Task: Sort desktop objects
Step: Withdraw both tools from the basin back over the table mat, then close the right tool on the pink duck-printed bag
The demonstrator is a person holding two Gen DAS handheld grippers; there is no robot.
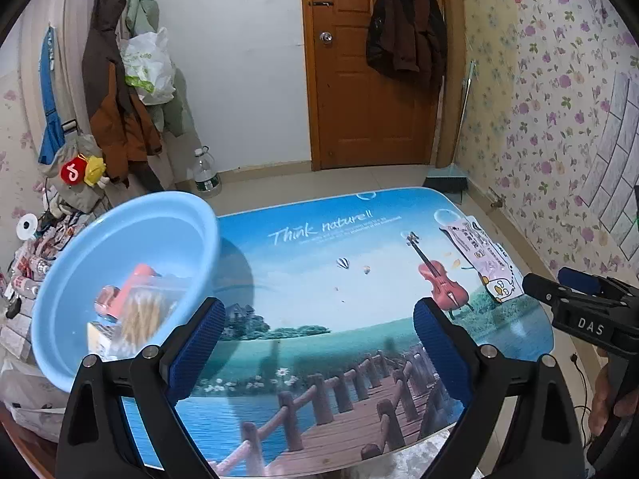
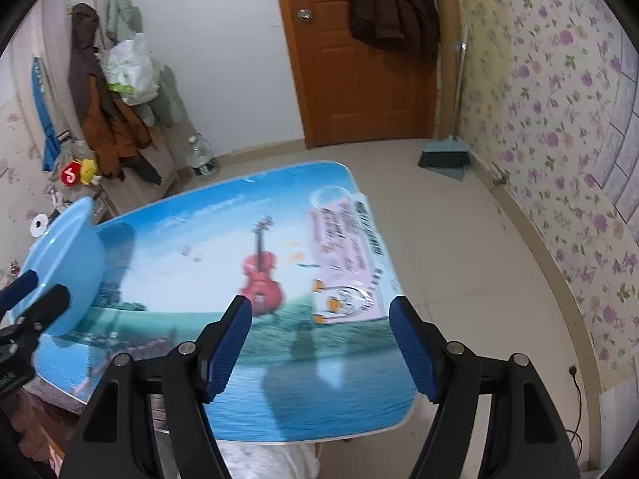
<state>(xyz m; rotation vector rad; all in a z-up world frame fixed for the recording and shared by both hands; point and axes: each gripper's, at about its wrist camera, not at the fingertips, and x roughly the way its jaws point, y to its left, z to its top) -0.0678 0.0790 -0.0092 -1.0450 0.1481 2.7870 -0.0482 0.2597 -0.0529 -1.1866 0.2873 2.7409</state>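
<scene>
Left wrist view: blue basin (image 1: 120,247) at tabletop (image 1: 319,299) left edge already holds several items, blurry, maybe cotton swabs; I see one flat packet (image 2: 343,263) left on the right side; left claw (image 1: 319,351) and right claw (image 2: 321,343) both spread apart, empty.

The table (image 1: 319,271) lies bare between the blue basin (image 1: 131,247) at left and the flat packet (image 2: 347,263) at right.
</scene>
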